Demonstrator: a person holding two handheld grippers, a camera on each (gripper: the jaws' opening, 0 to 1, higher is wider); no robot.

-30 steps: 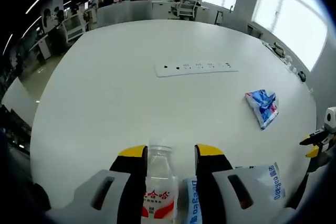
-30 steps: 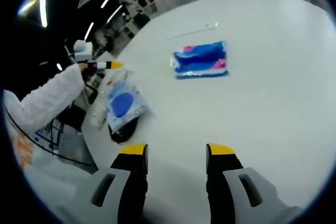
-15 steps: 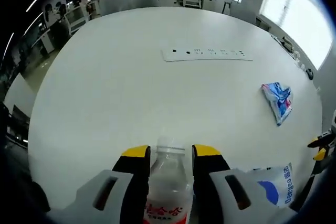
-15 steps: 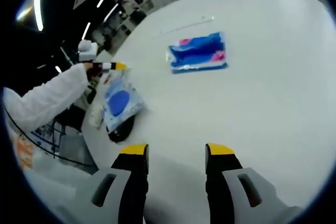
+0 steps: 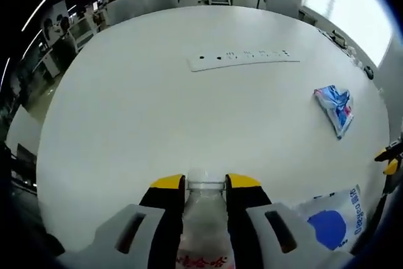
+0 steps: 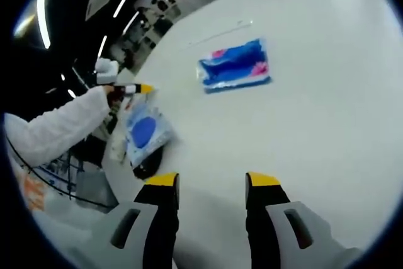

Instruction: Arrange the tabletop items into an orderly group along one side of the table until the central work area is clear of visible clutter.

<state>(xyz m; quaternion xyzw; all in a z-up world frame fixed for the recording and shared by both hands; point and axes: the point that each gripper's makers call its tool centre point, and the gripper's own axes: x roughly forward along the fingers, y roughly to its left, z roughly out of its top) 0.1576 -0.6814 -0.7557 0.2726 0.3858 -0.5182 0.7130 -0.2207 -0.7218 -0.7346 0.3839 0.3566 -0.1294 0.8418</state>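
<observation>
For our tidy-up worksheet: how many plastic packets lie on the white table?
2. A blue-and-pink packet lies alone out on the table; a clear packet with a blue disc lies at the near edge, beside the left tongs. Others may be hidden.

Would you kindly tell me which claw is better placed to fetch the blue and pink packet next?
Right. The right claw is open and empty, facing the blue and pink packet; the left claw is shut on the bottle.

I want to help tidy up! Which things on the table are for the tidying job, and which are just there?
For tidying:
clear bottle, held in the left gripper
blue and pink packet
white bag with a blue circle

Just there:
white table
white power strip
office desks in the background
</observation>
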